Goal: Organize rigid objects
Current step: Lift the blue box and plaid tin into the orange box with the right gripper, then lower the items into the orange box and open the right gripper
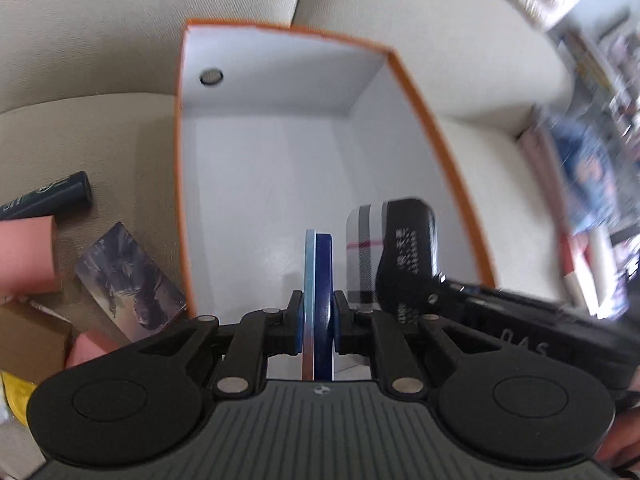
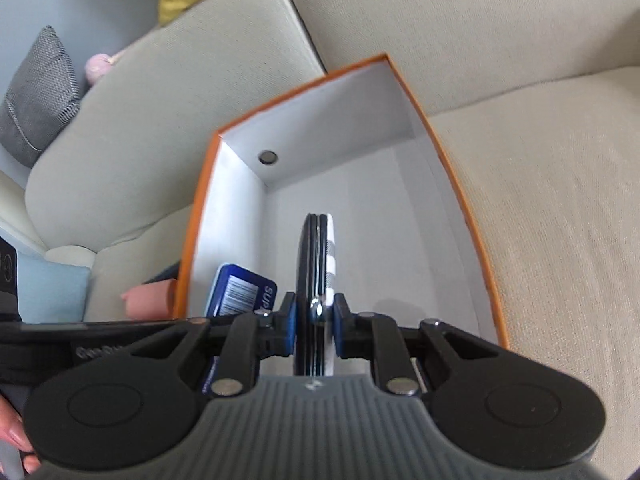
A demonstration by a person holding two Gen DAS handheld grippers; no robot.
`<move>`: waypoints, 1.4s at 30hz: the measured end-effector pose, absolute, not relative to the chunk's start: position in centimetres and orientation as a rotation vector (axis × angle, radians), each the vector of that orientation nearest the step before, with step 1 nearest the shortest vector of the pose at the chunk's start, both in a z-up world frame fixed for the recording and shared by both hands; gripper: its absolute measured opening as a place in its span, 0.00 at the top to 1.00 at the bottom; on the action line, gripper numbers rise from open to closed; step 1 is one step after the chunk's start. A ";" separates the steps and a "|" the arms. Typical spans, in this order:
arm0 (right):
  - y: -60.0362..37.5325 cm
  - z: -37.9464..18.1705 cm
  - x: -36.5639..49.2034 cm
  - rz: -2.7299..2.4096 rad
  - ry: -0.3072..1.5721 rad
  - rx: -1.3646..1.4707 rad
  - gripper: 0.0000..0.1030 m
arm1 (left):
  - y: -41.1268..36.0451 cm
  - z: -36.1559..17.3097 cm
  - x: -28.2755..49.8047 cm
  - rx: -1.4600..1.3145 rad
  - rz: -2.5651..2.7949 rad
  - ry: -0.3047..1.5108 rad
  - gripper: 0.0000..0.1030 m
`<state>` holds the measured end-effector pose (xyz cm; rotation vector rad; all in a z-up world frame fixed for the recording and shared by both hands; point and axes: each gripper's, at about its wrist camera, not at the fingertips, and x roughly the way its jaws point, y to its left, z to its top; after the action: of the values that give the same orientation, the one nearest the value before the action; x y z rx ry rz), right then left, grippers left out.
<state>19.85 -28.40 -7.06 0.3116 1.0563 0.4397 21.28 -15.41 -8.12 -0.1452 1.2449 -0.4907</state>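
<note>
We are over the orange box [image 1: 432, 128] on the sofa [image 1: 100, 40], each hand carrying one flat thing edge-on, and the step in hand looks like setting both down inside it. To do it well, we judge we should lower each piece until its bottom edge is close to the white floor of the box before letting go, keep them to separate sides so they do not knock together, and stay off the orange rim on the way down. The left gripper [image 1: 316, 322] has its jaws clamped tight on a thin blue card [image 1: 323, 280], which stands upright between the pads over the near end of the box. The right gripper [image 2: 315, 322] has its jaws closed on a black case [image 2: 308, 272] with a plaid face, gripped near its metal stud and also upright above the box interior. The box floor looks bare ahead of both. Outside it, by its left wall, a picture card [image 1: 128, 280] and a dark tube [image 1: 48, 196] wait on the cushion.
</note>
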 end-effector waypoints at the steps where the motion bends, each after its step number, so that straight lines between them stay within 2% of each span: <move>1: -28.4 -7.5 20.1 0.439 1.068 0.307 0.83 | -16.0 -8.5 21.3 -0.108 -0.482 1.250 0.86; 14: -29.0 -10.3 22.0 0.448 1.128 0.315 0.83 | -19.9 -11.4 20.7 0.201 -0.388 1.332 0.86; 21: -28.6 -10.4 22.2 0.445 1.142 0.299 0.83 | -19.8 -11.5 20.4 0.214 -0.387 1.344 0.77; 31: -28.8 -10.4 21.9 0.420 1.153 0.286 0.82 | -15.0 -7.1 19.1 -0.003 -0.470 1.257 0.73; 38: -27.6 -10.7 21.4 0.402 1.180 0.244 0.82 | -11.1 -3.0 19.2 -0.203 -0.466 1.099 0.71; 42: -26.7 -11.1 21.1 0.346 1.191 0.200 0.82 | -8.5 -2.6 19.4 -0.286 -0.408 1.051 0.71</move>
<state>21.14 -26.73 -11.08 0.1997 1.1913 0.3457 19.39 -8.45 -2.62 -0.2864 1.0507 -0.4079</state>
